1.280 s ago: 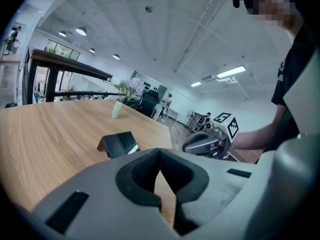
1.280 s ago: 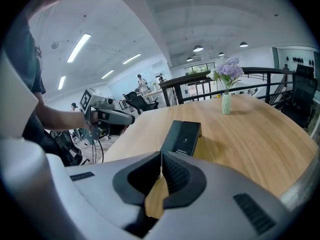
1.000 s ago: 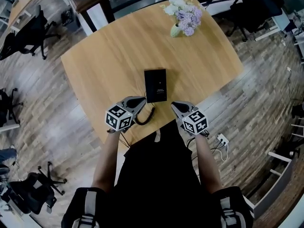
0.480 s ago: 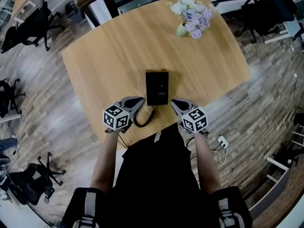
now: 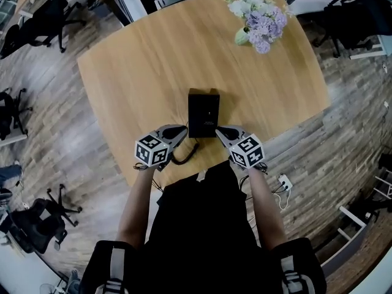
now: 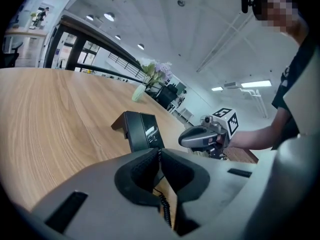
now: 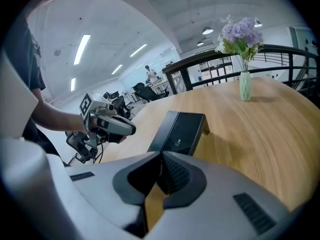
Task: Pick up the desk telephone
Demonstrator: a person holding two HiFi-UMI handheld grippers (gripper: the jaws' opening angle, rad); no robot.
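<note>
A black desk telephone (image 5: 203,114) lies on the wooden table (image 5: 147,72) near its front edge, with a coiled black cord (image 5: 184,155) trailing from its near left corner. My left gripper (image 5: 182,129) is shut and empty, just left of the phone's near end. My right gripper (image 5: 218,130) is shut and empty too, at the phone's near right corner. In the left gripper view the phone (image 6: 142,131) stands just beyond the closed jaws, with the cord (image 6: 163,204) under them. In the right gripper view the phone (image 7: 180,131) is close ahead.
A pale green vase of lilac and white flowers (image 5: 260,17) stands at the table's far right corner. Office chairs (image 5: 43,14) stand on the wood floor at left. A power strip with cables (image 5: 284,182) lies on the floor at right.
Both grippers have sunk toward the table. The right one has closed in on the phone's near right corner. Both stay shut.
</note>
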